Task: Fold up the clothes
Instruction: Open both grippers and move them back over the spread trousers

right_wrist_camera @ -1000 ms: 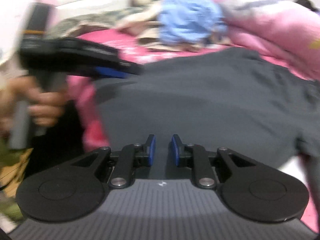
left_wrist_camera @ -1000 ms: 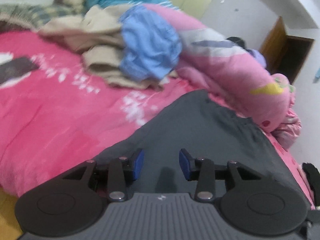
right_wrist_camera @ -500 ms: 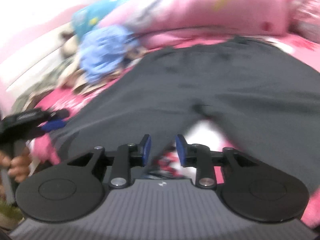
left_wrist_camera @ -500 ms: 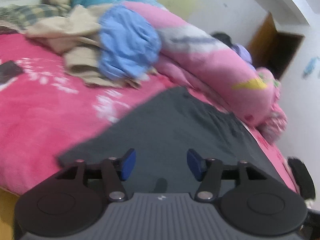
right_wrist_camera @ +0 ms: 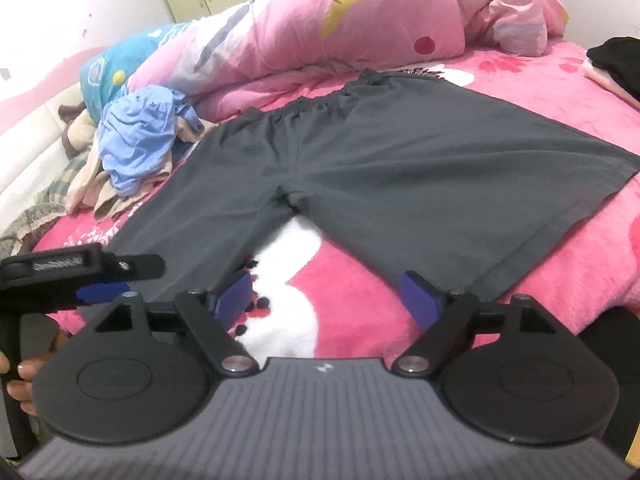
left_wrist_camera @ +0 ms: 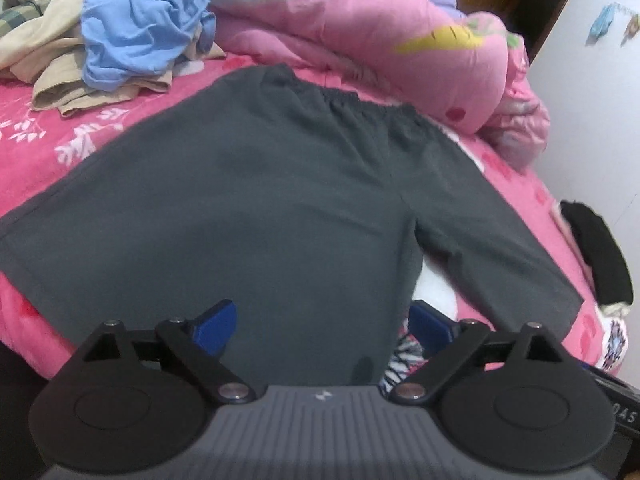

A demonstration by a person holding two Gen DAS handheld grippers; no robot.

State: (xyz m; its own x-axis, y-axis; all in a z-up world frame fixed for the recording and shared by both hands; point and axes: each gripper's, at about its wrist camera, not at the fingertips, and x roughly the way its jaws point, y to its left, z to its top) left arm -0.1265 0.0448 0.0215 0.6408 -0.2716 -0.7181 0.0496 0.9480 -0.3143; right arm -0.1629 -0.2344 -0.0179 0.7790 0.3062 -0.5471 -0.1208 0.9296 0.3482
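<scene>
Dark grey shorts (left_wrist_camera: 260, 184) (right_wrist_camera: 400, 160) lie spread flat on the pink bedspread (left_wrist_camera: 52, 128) (right_wrist_camera: 580, 272), waistband at the far side, both legs pointing toward me. My left gripper (left_wrist_camera: 324, 320) is open, hovering over the hem of the left leg with nothing between its fingers. My right gripper (right_wrist_camera: 328, 300) is open too, above the gap between the two legs near the bed's front edge. In the right wrist view the left gripper (right_wrist_camera: 100, 280) shows at the lower left, held by a hand (right_wrist_camera: 20, 380).
A pile of clothes, a light blue garment (left_wrist_camera: 136, 20) (right_wrist_camera: 136, 136) on beige ones (left_wrist_camera: 52, 64), lies at the back left. A rolled pink quilt (left_wrist_camera: 360, 36) (right_wrist_camera: 320, 28) runs along the far side. A black garment (left_wrist_camera: 600, 248) (right_wrist_camera: 620, 60) sits at the right edge.
Both grippers opened wider and drew back toward the bed's front edge. The views swung right, so the whole shorts now show laid flat.
</scene>
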